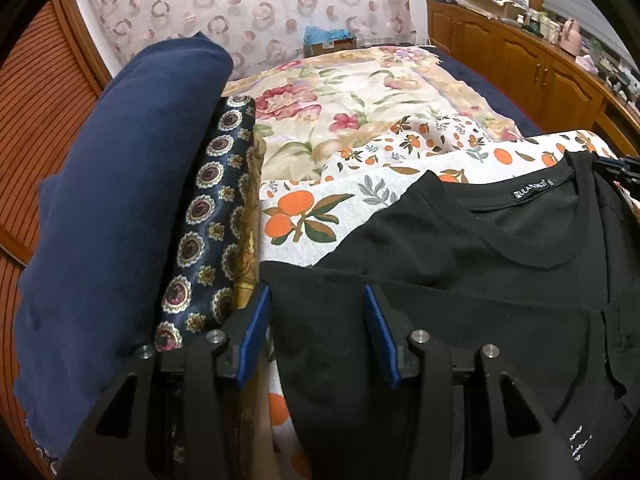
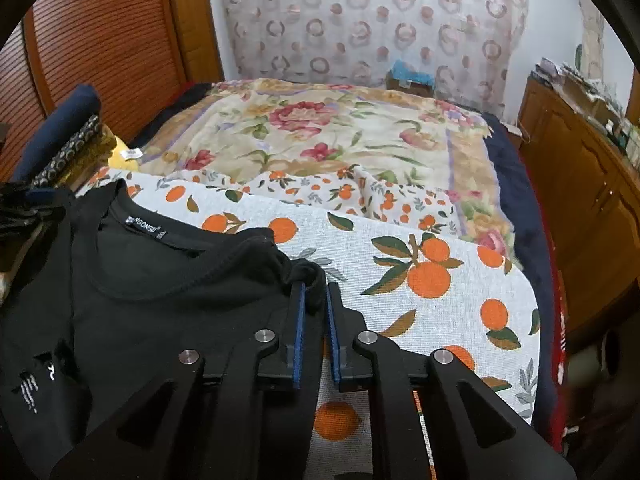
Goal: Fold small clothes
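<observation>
A black T-shirt (image 1: 460, 280) lies flat on an orange-print cloth (image 1: 320, 204) on the bed, its collar label facing up. My left gripper (image 1: 315, 294) hovers low over the shirt's left edge. Its blue pads (image 1: 256, 320) stand well apart, black fabric lies between them, and they do not squeeze it. My right gripper (image 2: 314, 292) is at the T-shirt's (image 2: 160, 300) right shoulder. Its pads (image 2: 299, 328) are only a narrow gap apart, and a bunched lump of black fabric sits loosely at the tips. The right gripper's tip (image 1: 624, 168) shows at the far right of the left wrist view.
A folded navy garment (image 1: 120, 220) and a dark medallion-print cloth (image 1: 208, 232) are stacked to the left of the shirt. A floral bedspread (image 2: 320, 136) covers the bed beyond. A wooden cabinet (image 2: 580, 184) runs along the right side, and a slatted wooden door (image 2: 92, 32) stands at the left.
</observation>
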### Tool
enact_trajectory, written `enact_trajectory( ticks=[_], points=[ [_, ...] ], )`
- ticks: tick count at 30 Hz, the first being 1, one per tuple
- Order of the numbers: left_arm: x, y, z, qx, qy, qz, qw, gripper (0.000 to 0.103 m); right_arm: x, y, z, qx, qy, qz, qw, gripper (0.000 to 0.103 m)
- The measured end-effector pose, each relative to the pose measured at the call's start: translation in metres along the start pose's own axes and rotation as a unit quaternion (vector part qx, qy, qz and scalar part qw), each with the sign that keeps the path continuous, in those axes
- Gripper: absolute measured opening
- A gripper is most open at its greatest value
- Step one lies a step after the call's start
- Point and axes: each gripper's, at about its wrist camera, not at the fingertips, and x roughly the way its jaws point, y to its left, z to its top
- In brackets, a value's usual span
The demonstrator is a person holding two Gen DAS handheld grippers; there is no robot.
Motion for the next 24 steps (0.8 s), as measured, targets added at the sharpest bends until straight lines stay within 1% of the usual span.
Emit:
enact_trajectory(
  ticks=[2, 3, 4, 5, 6, 8, 10, 11, 14, 17, 21, 22, 23, 24],
  points=[
    [0.001, 0.002, 0.002, 0.000, 0.001, -0.003, 1.0000, 0.016, -0.002, -0.003, 0.000, 0.006, -0.003, 0.004, 1.000, 0.025],
    [0.001, 0.006, 0.003, -0.005, 0.002, -0.012, 0.9999, 0.010, -0.003, -0.004, 0.000, 0.008, -0.003, 0.003, 1.000, 0.029],
    [-0.001, 0.010, 0.002, -0.008, 0.001, -0.016, 0.9998, 0.007, -0.006, -0.007, 0.000, 0.013, -0.004, 0.014, 1.000, 0.034],
    [-0.002, 0.010, 0.003, -0.008, -0.001, -0.015, 0.9999, 0.005, -0.008, -0.008, 0.000, 0.017, -0.004, 0.029, 0.999, 0.041],
    [-0.007, 0.012, 0.003, -0.008, -0.010, -0.016, 0.9998, 0.004, -0.011, -0.010, 0.000, 0.022, -0.002, 0.048, 0.999, 0.044],
    [-0.016, 0.014, 0.003, -0.011, -0.025, -0.020, 0.9994, 0.003, -0.016, -0.009, 0.001, 0.017, -0.003, 0.046, 0.999, 0.050],
    [-0.035, 0.016, 0.003, -0.021, -0.054, -0.014, 0.9982, 0.003, -0.018, -0.005, 0.001, 0.008, 0.001, 0.038, 0.999, 0.054],
    [-0.048, 0.014, 0.003, -0.019, -0.073, -0.022, 0.9969, 0.003, -0.018, -0.004, 0.001, 0.006, 0.006, 0.039, 0.999, 0.054],
    [-0.074, 0.015, 0.003, -0.020, -0.107, -0.030, 0.9935, 0.002, -0.015, -0.001, -0.001, 0.001, 0.018, 0.043, 0.999, 0.054],
    [-0.089, 0.017, 0.001, -0.021, -0.126, -0.043, 0.9909, 0.002, -0.008, 0.002, -0.001, -0.001, 0.031, 0.031, 0.999, 0.054],
    [-0.099, 0.018, -0.006, -0.023, -0.136, -0.064, 0.9884, 0.002, 0.000, 0.007, 0.000, -0.018, 0.033, 0.012, 0.999, 0.054],
    [-0.101, 0.019, -0.009, -0.025, -0.138, -0.066, 0.9879, 0.002, 0.000, 0.008, 0.000, -0.018, 0.033, 0.014, 0.999, 0.044],
    [-0.104, 0.020, -0.013, -0.027, -0.142, -0.071, 0.9869, 0.002, 0.000, 0.009, 0.000, -0.019, 0.033, 0.027, 0.999, 0.025],
    [-0.104, 0.018, -0.016, -0.027, -0.144, -0.074, 0.9864, 0.002, -0.002, 0.011, -0.001, -0.019, 0.036, 0.049, 0.998, 0.019]
  ],
)
